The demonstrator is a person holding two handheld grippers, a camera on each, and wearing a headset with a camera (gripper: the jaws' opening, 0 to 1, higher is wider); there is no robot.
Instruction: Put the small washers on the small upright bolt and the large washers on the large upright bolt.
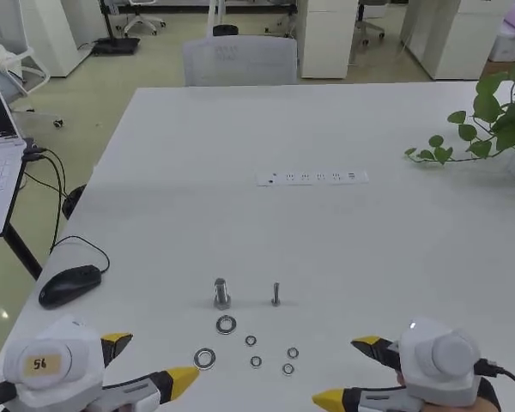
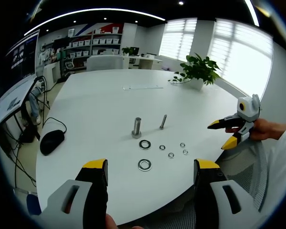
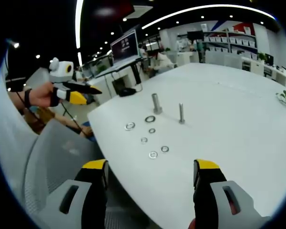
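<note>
Open-plan office, white table (image 1: pixel 343 137): washer sorting apparently not yet begun, both bolts bare.

Towards the near edge, large upright steel bolt (image 1: pixel 222 293) and, near it on the right, small upright steel bolt (image 1: pixel 275 295), neither carrying a washer. Flat on the table in front of them: first large steel washer (image 1: pixel 226 324) just beside the large bolt, second large steel washer (image 1: pixel 205 358) nearer the edge, four small steel washers (image 1: pixel 256 361) scattered in front of the small bolt. Yellow-tipped left gripper (image 1: pixel 152 360) and yellow-tipped right gripper (image 1: pixel 342 371) held at the near edge, jaws wide apart, empty, well clear of the washers. All six placements judged outstanding. Legible writing: "56" on a yellow sticker (image 1: pixel 39 364) atop the left gripper; nothing else readable.
</note>
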